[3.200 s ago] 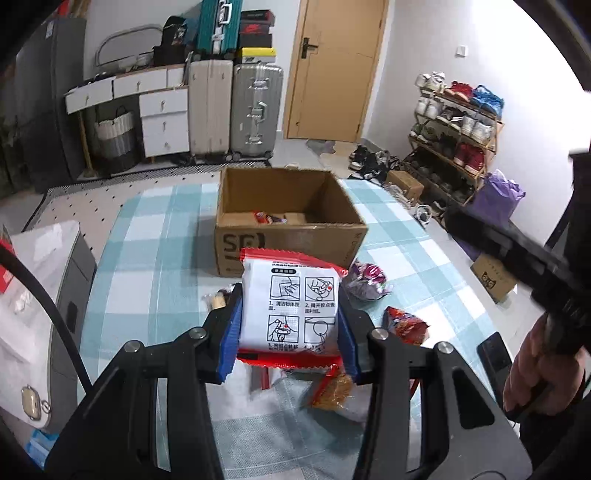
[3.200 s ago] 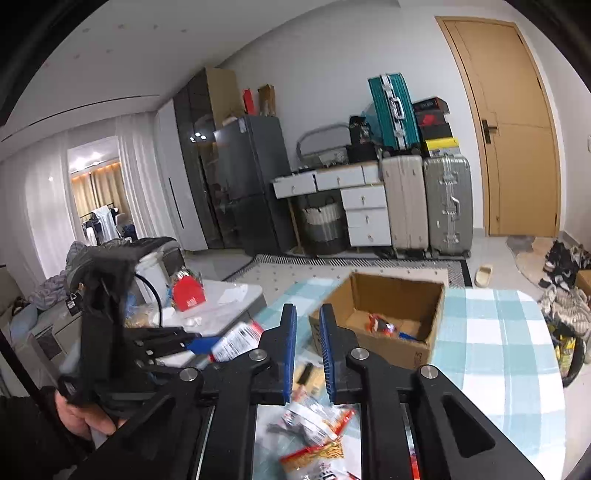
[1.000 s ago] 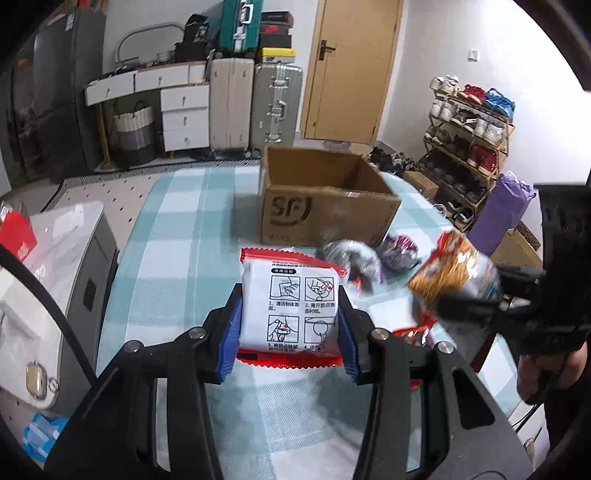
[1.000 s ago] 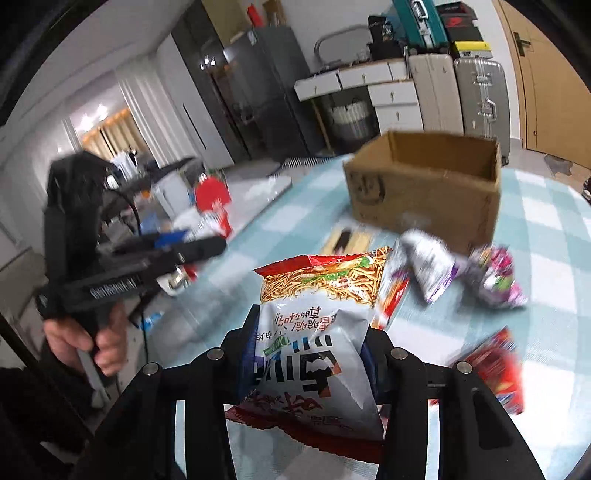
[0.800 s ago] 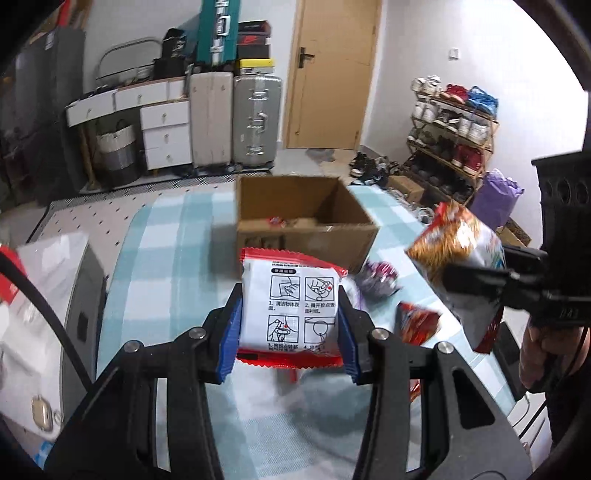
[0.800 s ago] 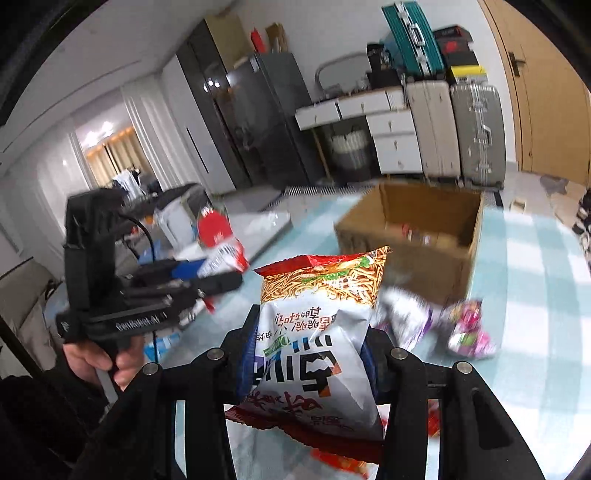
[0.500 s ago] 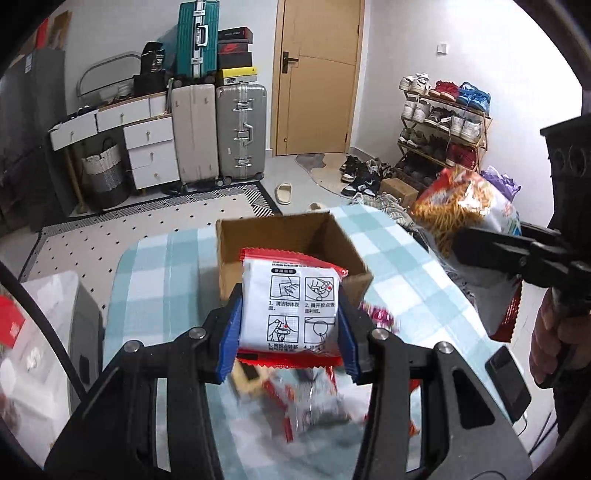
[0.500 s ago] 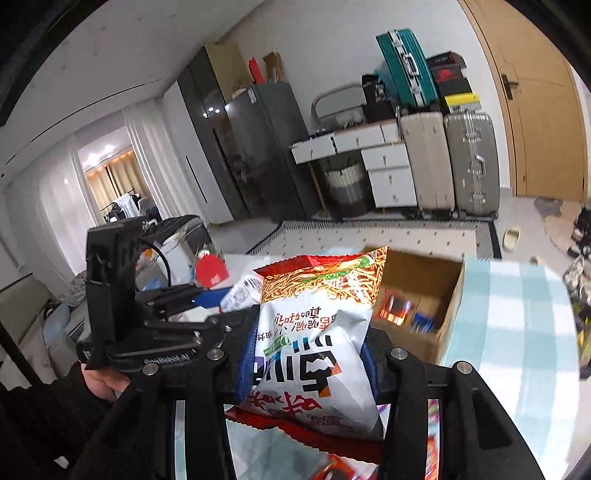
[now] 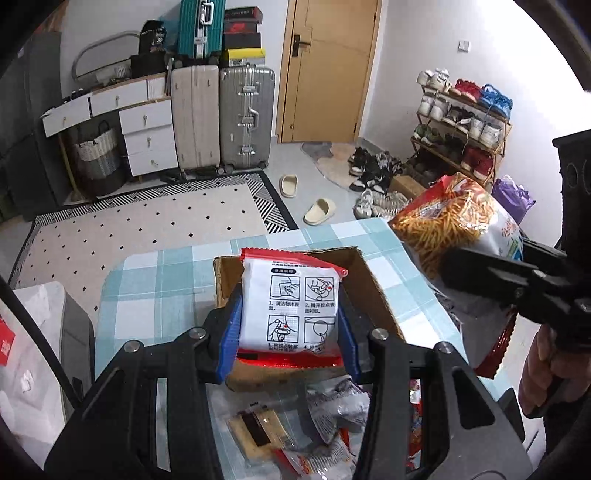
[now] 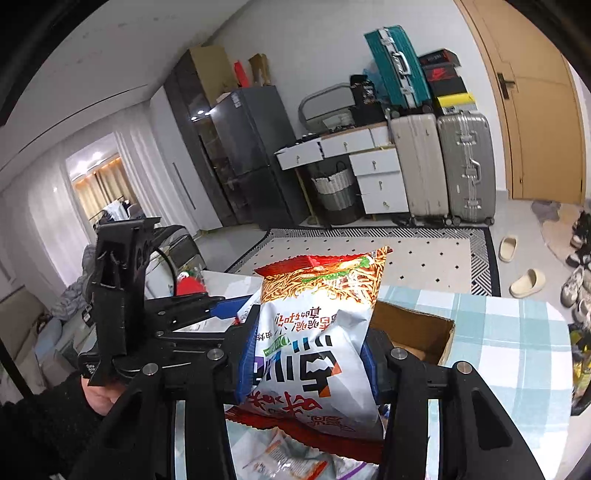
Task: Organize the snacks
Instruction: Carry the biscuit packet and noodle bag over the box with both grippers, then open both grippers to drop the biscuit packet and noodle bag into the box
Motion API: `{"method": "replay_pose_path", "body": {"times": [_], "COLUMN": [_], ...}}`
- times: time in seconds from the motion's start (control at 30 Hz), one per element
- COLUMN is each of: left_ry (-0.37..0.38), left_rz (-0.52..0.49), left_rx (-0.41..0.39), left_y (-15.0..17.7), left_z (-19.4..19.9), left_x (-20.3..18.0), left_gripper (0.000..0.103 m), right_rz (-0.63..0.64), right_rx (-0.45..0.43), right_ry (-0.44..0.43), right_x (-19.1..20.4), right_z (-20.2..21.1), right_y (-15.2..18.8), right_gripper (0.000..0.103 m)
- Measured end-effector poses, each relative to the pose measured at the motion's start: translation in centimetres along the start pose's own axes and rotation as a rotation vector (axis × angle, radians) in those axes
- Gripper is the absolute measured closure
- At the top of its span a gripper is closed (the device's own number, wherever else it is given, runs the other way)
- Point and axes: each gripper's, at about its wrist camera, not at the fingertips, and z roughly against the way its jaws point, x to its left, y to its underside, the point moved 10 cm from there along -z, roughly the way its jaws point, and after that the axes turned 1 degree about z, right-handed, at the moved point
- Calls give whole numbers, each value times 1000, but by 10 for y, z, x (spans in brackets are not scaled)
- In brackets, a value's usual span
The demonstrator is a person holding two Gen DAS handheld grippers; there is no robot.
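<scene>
Left gripper (image 9: 288, 325) clamps white instruction-print packet (image 9: 291, 306) above cardboard box (image 9: 373, 291). Right gripper (image 10: 306, 365) clamps noodle-snack bag (image 10: 314, 339). Loose snacks (image 9: 332, 406) on tabletop (image 9: 159, 273).

Counting it up: two grippers, two packets aloft, one box!

One white packet (image 9: 291, 310) with a red edge sits in the left gripper (image 9: 290, 332), one noodle-snack bag (image 10: 317, 339) in the right gripper (image 10: 306, 369). One open cardboard box (image 9: 373, 295) on the one checked tablecloth (image 9: 162, 273). In front of the box lies a loose heap of snack packets (image 9: 325, 410), at least four, the overlap too tangled for a firm count. On the floor: three suitcases, namely one teal (image 9: 201, 27), one beige (image 9: 195, 114), one silver (image 9: 245, 114). Two slippers (image 9: 319, 211), one door (image 9: 328, 70), one shoe rack (image 9: 461, 129), one woven basket (image 9: 98, 155).
</scene>
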Motion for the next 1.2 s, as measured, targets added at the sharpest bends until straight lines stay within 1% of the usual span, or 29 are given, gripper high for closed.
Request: {"method": "replay_pose_path", "body": {"times": [0.03,0.1,0.23,0.33,0.43,0.57,0.63,0.7,0.73,0.8,0.87,0.9,0.97,1.03,1.1,1.17,1.2], "left_ry": [-15,-49,-7,-11,-36,-17,-3,-3,-15,-67,-66,-66,-59,-67,-83,-113,-123], "left_rz": [-10,-27,-6,0,-21,-2,5,1,-3,-26,-28,-21,2,1,-12,-28,-36], "left_rx": [1,30,104,126,141,179,201,214,214,200,204,205,215,219,211,197,189], "left_y": [-2,-3,5,13,19,28,34,39,39,39,44,45,47,49,50,51,54], "left_z": [-8,-30,-64,-84,-104,-130,-141,-150,-154,-161,-164,-165,-171,-174,-174,-170,-162], "left_x": [2,9,9,15,19,22,20,22,23,24,28,28,31,33,34,34,37], "left_gripper": [61,61,61,61,61,61,61,61,61,60,59,57,57,56,52,38,35], "right_rz": [-4,-20,-19,-21,-27,-6,3,3,0,0,-4,-4,8,16,20,24,26], "right_rx": [6,27,79,119,153,192,211,228,235,245,246,249,262,270,261,241,237], "right_ry": [6,13,36,51,66,114,129,135,134,141,150,158,178,184,185,190,193], "right_x": [-5,-17,-33,-47,-60,-75,-80,-84,-86,-89,-93,-95,-98,-99,-98,-97,-98], "right_z": [-6,-21,-49,-70,-89,-110,-120,-129,-132,-139,-143,-144,-148,-150,-149,-145,-143], "right_y": [-1,2,13,27,40,55,61,67,69,72,75,77,82,87,89,86,86], "right_gripper": [57,57,57,57,57,57,57,57,57,57,57,57,57,55,52,49,49]}}
